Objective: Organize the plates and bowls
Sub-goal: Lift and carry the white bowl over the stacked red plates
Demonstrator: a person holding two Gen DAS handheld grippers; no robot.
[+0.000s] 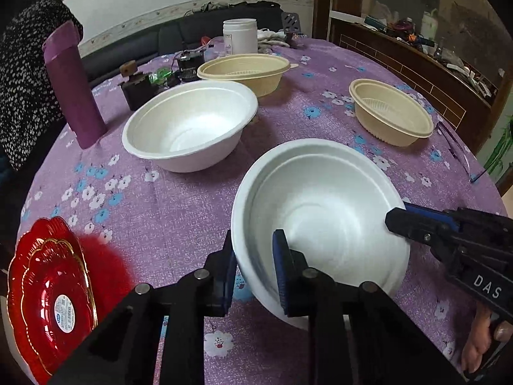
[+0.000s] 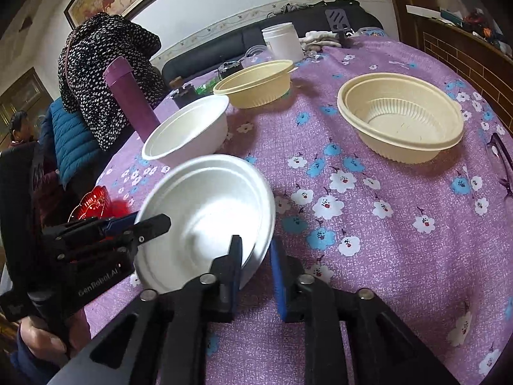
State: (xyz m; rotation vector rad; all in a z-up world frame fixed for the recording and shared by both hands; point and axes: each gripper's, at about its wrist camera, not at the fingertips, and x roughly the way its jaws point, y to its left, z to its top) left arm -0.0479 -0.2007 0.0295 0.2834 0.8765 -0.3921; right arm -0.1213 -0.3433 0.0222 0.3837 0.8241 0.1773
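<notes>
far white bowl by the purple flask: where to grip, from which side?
Probably the thin rolled rim of the far white bowl on its near edge, one finger inside the wall, one outside. It sits upright and open, and that edge faces clear tablecloth; the purple flask crowds its left side.

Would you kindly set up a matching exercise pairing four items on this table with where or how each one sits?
Items
1. near white bowl
2. far white bowl
3. red plates
4. purple bottle

States
A. stacked at the table's near left edge
B. standing upright beside the far white bowl
C. tilted, its rim clamped by both tongs
D. resting flat on the cloth, untouched

Pairs: 1-C, 2-D, 3-A, 4-B
</notes>
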